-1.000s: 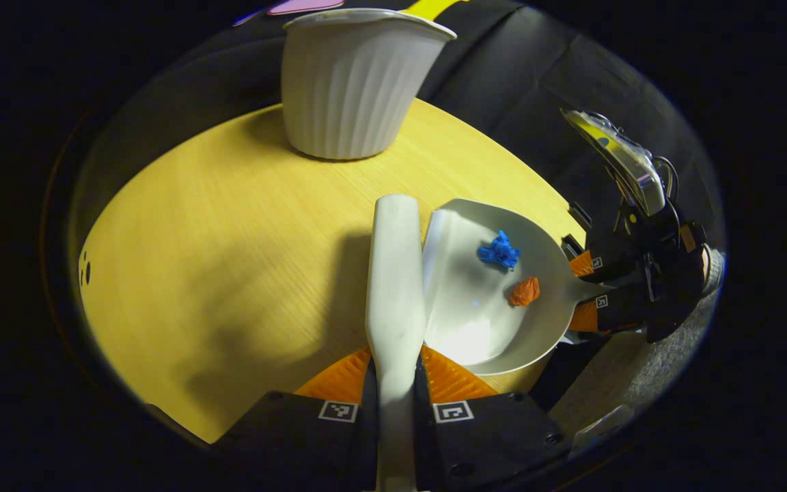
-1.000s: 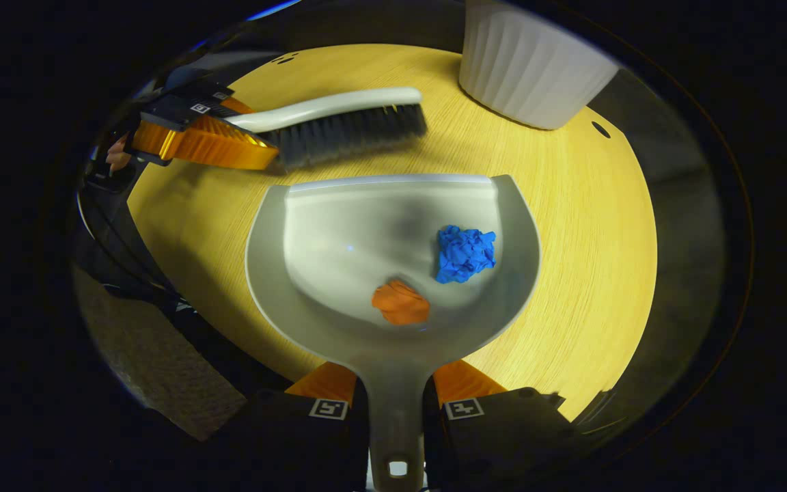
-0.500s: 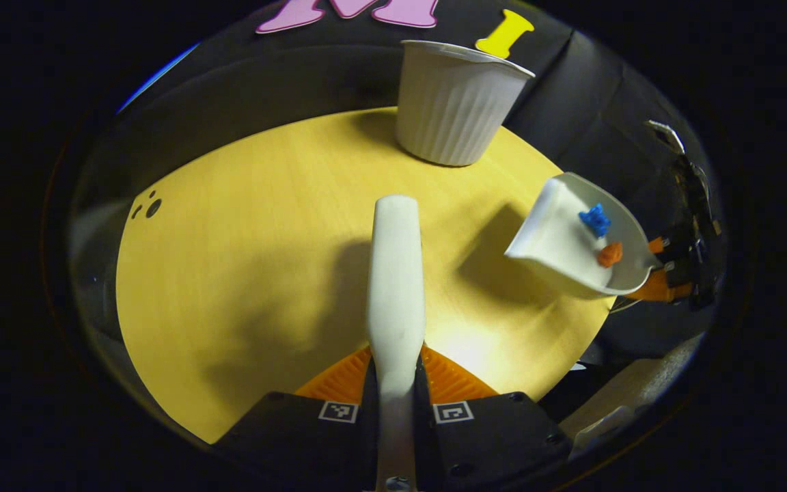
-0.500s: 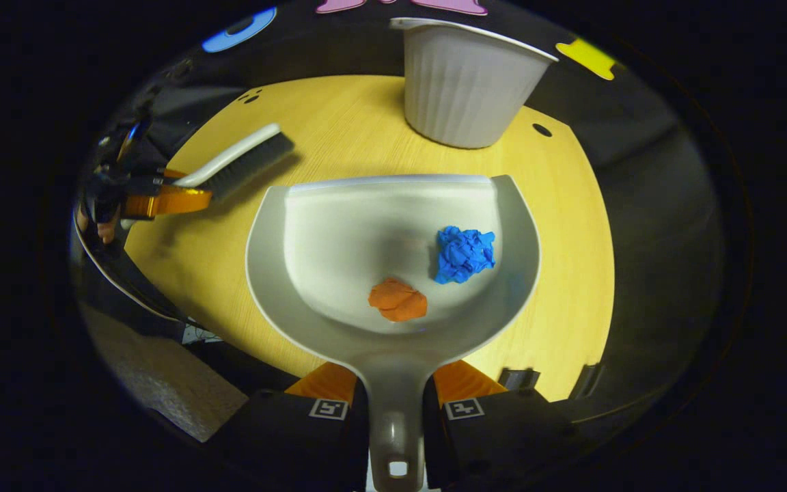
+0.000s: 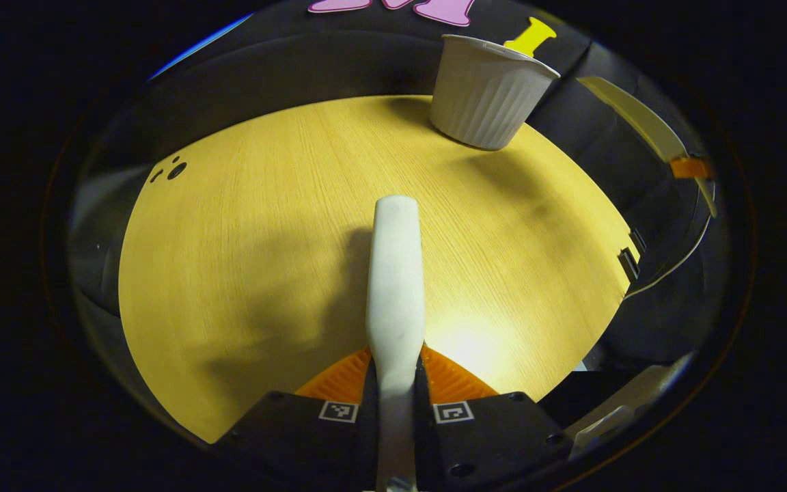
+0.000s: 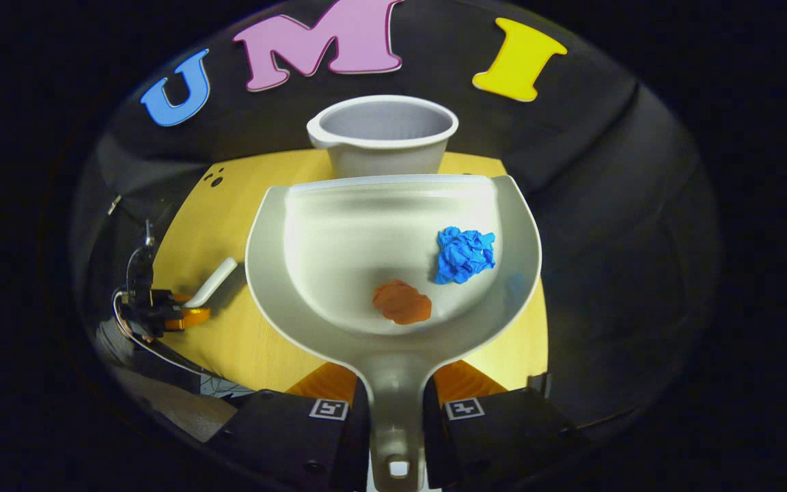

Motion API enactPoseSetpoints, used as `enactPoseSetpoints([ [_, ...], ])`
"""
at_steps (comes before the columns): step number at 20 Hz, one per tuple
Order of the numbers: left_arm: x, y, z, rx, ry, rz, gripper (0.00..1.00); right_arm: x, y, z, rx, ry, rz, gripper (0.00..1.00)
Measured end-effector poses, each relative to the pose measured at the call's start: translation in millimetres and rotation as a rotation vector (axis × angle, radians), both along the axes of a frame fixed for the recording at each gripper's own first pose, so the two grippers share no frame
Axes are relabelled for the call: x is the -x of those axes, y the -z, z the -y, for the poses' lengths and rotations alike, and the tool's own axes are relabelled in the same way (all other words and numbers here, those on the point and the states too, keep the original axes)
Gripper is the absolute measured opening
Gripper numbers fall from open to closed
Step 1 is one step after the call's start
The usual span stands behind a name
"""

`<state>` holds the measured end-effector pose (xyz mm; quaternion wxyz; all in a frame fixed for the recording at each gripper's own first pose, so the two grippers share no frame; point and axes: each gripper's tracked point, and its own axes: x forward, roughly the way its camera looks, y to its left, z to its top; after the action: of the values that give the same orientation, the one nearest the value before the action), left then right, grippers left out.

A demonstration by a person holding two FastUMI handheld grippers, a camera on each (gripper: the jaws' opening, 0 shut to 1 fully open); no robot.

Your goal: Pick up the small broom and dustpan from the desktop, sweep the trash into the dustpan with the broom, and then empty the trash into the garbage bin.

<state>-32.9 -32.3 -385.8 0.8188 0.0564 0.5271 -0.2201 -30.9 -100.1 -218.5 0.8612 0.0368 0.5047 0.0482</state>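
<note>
Over the desk (image 6: 243, 342), right gripper (image 6: 397, 410) clamps the loaded dustpan (image 6: 393, 225) while left (image 5: 395, 410) pinches the broom (image 5: 395, 273); probably best kept level until it's over the bin (image 6: 383, 133).

The table (image 5: 264, 225) was round, made of light yellow wood. A white ribbed bin (image 5: 486, 99) stood on it at the far edge, near the black wall. A few small dark holes (image 5: 173, 169) sat near the left edge. The wood around the bin lay bare, with soft shadows on it.
</note>
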Motion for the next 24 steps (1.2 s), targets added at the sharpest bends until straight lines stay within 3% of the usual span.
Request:
enactPoseSetpoints([
  [5,-2,5,-8,0.009,0.006,0.004,0.25,-57,-43,47,0.138,0.031,0.074,0.36],
  [10,-6,6,-14,0.006,0.015,0.006,0.25,-104,-51,71,0.253,0.015,0.068,0.36],
  [12,-7,7,-13,0.006,0.026,0.004,0.26,-123,-52,73,0.305,-0.015,0.059,0.40],
  [22,-14,16,-11,0.017,0.028,-0.005,0.25,-184,-54,78,0.492,-0.227,-0.076,0.33],
  [24,-15,16,-11,0.015,0.021,-0.006,0.25,-192,-57,80,0.533,-0.280,-0.120,0.36],
])
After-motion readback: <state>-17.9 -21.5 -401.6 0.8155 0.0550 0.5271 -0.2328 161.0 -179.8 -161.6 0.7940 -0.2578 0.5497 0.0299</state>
